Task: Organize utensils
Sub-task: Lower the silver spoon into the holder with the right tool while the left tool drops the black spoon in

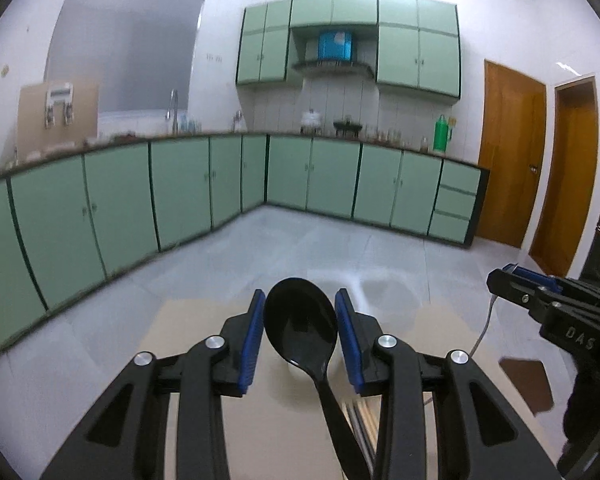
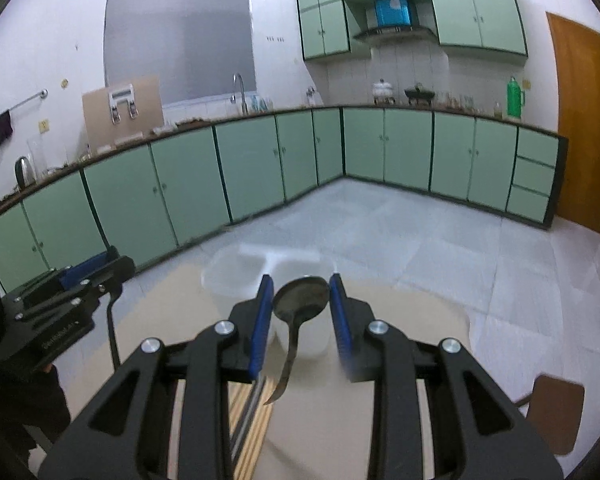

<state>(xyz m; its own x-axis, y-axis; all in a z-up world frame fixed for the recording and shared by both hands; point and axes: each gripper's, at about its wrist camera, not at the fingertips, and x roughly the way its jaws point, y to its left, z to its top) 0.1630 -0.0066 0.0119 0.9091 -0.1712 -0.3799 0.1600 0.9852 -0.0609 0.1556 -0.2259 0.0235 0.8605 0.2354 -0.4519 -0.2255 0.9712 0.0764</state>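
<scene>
In the left wrist view my left gripper (image 1: pixel 300 294) is shut on a black plastic spoon (image 1: pixel 300 322). The blue pads press the sides of its bowl and the handle slants down toward the lower right. In the right wrist view my right gripper (image 2: pixel 300 278) is shut on a dull metal spoon (image 2: pixel 302 298), gripped by the bowl with its thin handle hanging down. Both are held above a beige table (image 2: pixel 160 320). The right gripper (image 1: pixel 508 278) shows at the right edge of the left view. The left gripper (image 2: pixel 100 266) shows at the left of the right view.
A clear plastic container (image 2: pixel 236 276) and a white cup (image 2: pixel 308 344) stand on the table under the grippers. Chopsticks and other utensils (image 2: pixel 252 420) lie near the front. A brown chair seat (image 2: pixel 556 416) is at the right. Green kitchen cabinets (image 1: pixel 180 188) line the far walls.
</scene>
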